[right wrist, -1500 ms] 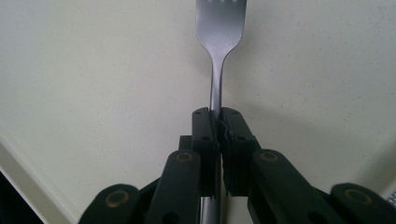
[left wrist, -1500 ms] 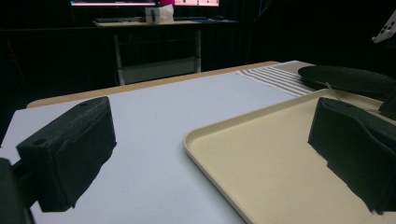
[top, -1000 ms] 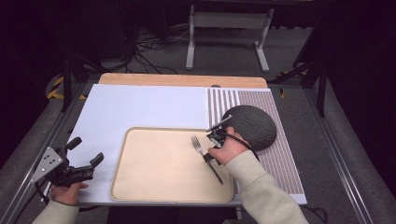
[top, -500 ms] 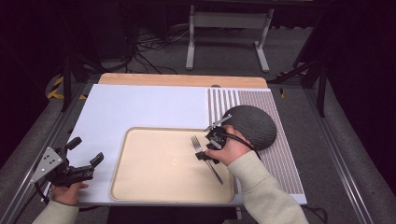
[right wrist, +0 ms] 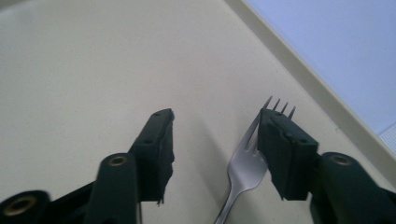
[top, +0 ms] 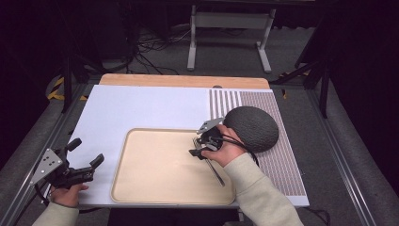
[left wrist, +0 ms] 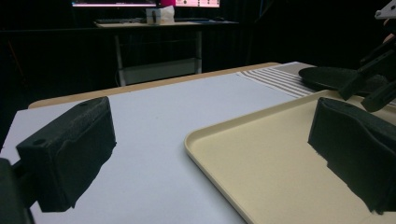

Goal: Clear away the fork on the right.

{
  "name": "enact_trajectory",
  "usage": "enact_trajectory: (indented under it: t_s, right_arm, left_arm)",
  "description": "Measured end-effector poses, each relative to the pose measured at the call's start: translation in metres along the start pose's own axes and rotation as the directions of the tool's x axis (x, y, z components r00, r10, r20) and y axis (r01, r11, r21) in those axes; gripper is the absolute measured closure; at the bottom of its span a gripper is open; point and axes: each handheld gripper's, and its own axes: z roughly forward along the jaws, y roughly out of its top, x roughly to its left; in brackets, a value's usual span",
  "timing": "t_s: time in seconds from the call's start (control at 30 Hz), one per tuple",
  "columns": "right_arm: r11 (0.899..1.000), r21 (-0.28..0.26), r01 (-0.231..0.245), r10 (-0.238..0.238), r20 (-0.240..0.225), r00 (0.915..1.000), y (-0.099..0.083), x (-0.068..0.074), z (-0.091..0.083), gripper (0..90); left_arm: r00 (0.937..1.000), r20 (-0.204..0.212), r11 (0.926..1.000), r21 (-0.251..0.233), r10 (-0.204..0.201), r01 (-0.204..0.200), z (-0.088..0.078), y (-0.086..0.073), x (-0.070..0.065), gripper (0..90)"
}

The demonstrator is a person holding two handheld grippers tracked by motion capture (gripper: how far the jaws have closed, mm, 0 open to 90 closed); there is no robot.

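**Step in hand:** pick-up of the fork (right wrist: pixel 243 168) from the tray (top: pixel 120 160). Judged as the closing phase of the grasp, not yet a hold.

**Fork, location:** flat on the beige tray floor, near the tray's right edge, tines pointing away from the person, handle running back under the right hand. Just left of the dark dome-shaped cover (top: pixel 251 127) on the striped mat (top: pixel 282 165).

**Right tongs** (right wrist: pixel 215 116): lowered over the fork's head, jaws apart and just now closing. Fork neck between them, close against one jaw, clear tray floor between it and the other. No clamp yet.

**Left tongs** (top: pixel 87 151): jaws wide apart, nothing between them. Parked low at the tabletop's (top: pixel 141 108) near left corner, pointing across the tray rim, well apart from the fork.

**Next move, judged:** needs the jaws centred across the fork's neck, brought down to the tray floor, then pressed fully together before any lift. Thin flat metal on a smooth surface, so a likely slip or pivot if pinched off-centre or too high.

**Brands, labels, writing:** none on fork, tray, cover or mat. Bright screen strip on a far desk in the left gripper view, content illegible. Yellow-black hazard tape on the floor at the far left in the high view, without text.
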Motion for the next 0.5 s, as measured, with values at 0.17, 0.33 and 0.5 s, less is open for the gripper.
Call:
enact_trajectory:
  t_s: [0.17, 0.33, 0.5]
  right_arm:
    - [0.998, -0.004, 0.059, -0.059, -0.046, 0.9972, -0.001, -0.003, 0.009, 66.6]
    - [0.993, 0.021, 0.114, -0.113, -0.056, 0.992, -0.002, -0.006, 0.018, 83.3]
    - [0.989, 0.064, 0.134, -0.131, -0.046, 0.9902, -0.004, -0.007, 0.025, 89.7]
  left_arm:
    - [1.0, 0.0, 1.0, 0.0, 0.0, 0.0, 0.0, 0.0, 0.0, 1.2]
    - [1.0, -0.001, 1.0, -0.001, -0.001, 0.001, 0.0, 0.0, 0.0, 1.2]
    - [1.0, -0.001, 1.0, -0.002, -0.002, 0.002, -0.001, 0.0, 0.0, 1.2]
